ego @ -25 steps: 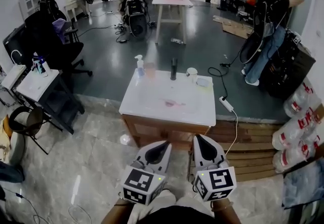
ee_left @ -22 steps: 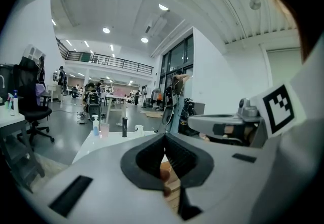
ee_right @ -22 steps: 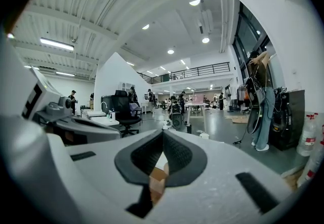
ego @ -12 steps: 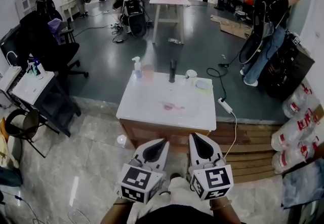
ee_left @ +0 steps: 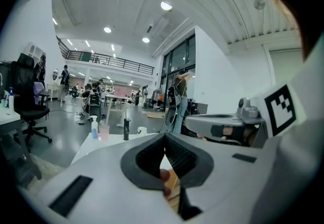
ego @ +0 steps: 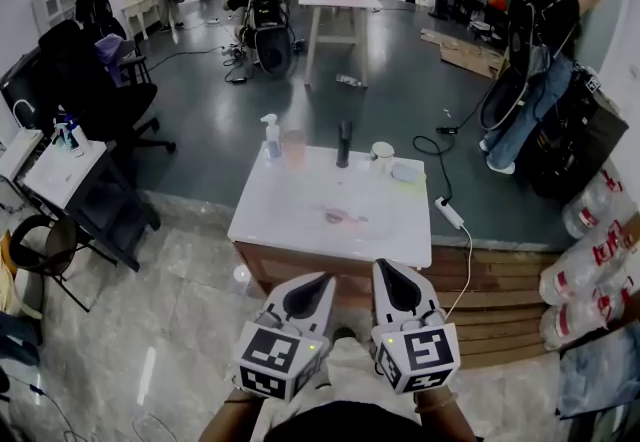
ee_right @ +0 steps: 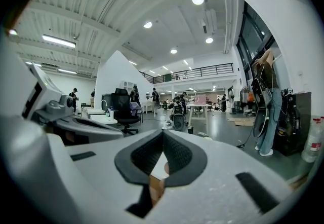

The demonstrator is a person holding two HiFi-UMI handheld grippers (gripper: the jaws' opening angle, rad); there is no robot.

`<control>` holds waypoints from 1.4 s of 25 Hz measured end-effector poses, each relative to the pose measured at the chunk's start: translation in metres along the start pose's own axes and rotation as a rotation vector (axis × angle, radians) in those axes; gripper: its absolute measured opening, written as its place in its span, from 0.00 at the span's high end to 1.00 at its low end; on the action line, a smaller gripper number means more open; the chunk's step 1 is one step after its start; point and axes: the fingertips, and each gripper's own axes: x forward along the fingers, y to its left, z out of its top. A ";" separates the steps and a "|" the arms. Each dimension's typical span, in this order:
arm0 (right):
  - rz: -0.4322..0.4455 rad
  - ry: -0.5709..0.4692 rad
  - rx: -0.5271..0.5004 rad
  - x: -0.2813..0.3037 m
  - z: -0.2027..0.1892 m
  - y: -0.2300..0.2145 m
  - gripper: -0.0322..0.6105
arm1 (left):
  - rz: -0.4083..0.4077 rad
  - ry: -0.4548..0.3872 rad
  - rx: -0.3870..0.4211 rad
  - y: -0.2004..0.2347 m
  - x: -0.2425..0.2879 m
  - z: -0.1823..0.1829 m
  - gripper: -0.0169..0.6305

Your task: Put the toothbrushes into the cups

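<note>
L gripper (ego: 322, 282) & R gripper (ego: 387, 268) are side by side low in head view, just short of the white table (ego: 290, 230). Both have jaws pressed together w/ nothing betw. them. Pink toothbrushes (ego: 340, 218) lie mid-table, too small for detail. Along far edge: pump bottle (ego: 270, 137), pink cup (ego: 294, 146), dark cylinder (ego: 344, 143), white cup (ego: 381, 153), all well apart from grippers.

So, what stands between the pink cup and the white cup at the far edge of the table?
A tall dark container stands between the pink cup and the white cup. The head view shows this, and the left gripper view shows the same row.
</note>
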 end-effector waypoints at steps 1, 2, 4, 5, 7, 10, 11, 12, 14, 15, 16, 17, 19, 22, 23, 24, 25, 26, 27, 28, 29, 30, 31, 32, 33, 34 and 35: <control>0.004 0.000 -0.001 0.004 0.000 -0.002 0.95 | 0.002 0.000 0.000 0.001 0.004 0.001 0.97; 0.008 -0.002 -0.002 0.007 0.001 -0.004 0.95 | 0.004 0.000 0.002 0.003 0.007 0.001 0.97; 0.017 -0.005 -0.005 0.015 0.002 -0.008 0.95 | 0.008 0.001 0.005 0.008 0.015 0.003 0.97; 0.019 -0.005 -0.004 0.019 0.002 -0.010 0.95 | 0.010 0.001 0.006 0.010 0.019 0.003 0.97; 0.021 -0.002 -0.001 0.027 0.000 -0.016 0.95 | 0.012 0.003 0.007 0.014 0.028 0.005 0.97; 0.026 0.006 0.003 0.038 -0.002 -0.025 0.95 | 0.015 0.009 0.009 0.018 0.041 0.006 0.97; 0.028 0.008 0.002 0.042 -0.002 -0.028 0.95 | 0.017 0.011 0.009 0.020 0.046 0.007 0.97; 0.029 0.011 0.000 0.046 -0.003 -0.032 0.95 | 0.018 0.014 0.008 0.021 0.051 0.007 0.97; 0.034 0.018 -0.004 0.054 -0.005 -0.038 0.95 | 0.020 0.019 0.004 0.024 0.062 0.007 0.97; 0.036 0.023 -0.006 0.059 -0.006 -0.041 0.95 | 0.021 0.022 0.003 0.027 0.067 0.007 0.97; 0.040 0.028 -0.007 0.064 -0.007 -0.043 0.95 | 0.021 0.025 0.003 0.029 0.072 0.007 0.97; 0.044 0.032 -0.009 0.070 -0.008 -0.045 0.95 | 0.022 0.028 0.003 0.032 0.077 0.008 0.97; 0.053 0.038 -0.014 0.080 -0.010 -0.048 0.95 | 0.023 0.034 0.001 0.038 0.087 0.008 0.97; 0.068 0.051 -0.020 0.095 -0.013 -0.057 0.95 | 0.027 0.044 -0.002 0.045 0.103 0.009 0.97; 0.073 0.055 -0.021 0.100 -0.014 -0.060 0.95 | 0.029 0.046 -0.004 0.047 0.109 0.009 0.97; 0.078 0.058 -0.022 0.105 -0.015 -0.063 0.95 | 0.031 0.047 -0.006 0.050 0.114 0.010 0.97; 0.082 0.062 -0.023 0.110 -0.016 -0.066 0.95 | 0.033 0.048 -0.007 0.052 0.120 0.010 0.97; 0.085 0.064 -0.023 0.115 -0.017 -0.068 0.95 | 0.035 0.050 -0.008 0.055 0.125 0.011 0.97; 0.086 0.065 -0.022 0.120 -0.017 -0.072 0.95 | 0.036 0.051 -0.008 0.057 0.130 0.011 0.97; 0.087 0.067 -0.021 0.124 -0.016 -0.075 0.95 | 0.038 0.052 -0.008 0.060 0.135 0.012 0.97; 0.091 0.067 -0.023 0.129 -0.016 -0.077 0.95 | 0.040 0.051 -0.009 0.062 0.140 0.013 0.97; 0.096 0.068 -0.026 0.134 -0.016 -0.079 0.95 | 0.043 0.050 -0.011 0.064 0.145 0.015 0.97; 0.102 0.068 -0.026 0.139 -0.015 -0.082 0.95 | 0.046 0.049 -0.014 0.066 0.150 0.017 0.97; 0.111 0.071 -0.025 0.143 -0.016 -0.083 0.95 | 0.049 0.049 -0.016 0.068 0.155 0.018 0.97; 0.124 0.076 -0.024 0.147 -0.017 -0.084 0.95 | 0.053 0.051 -0.017 0.071 0.160 0.018 0.97; 0.141 0.082 -0.023 0.151 -0.020 -0.085 0.95 | 0.058 0.053 -0.018 0.073 0.165 0.019 0.97; 0.158 0.087 -0.023 0.155 -0.023 -0.086 0.95 | 0.064 0.055 -0.019 0.075 0.170 0.019 0.97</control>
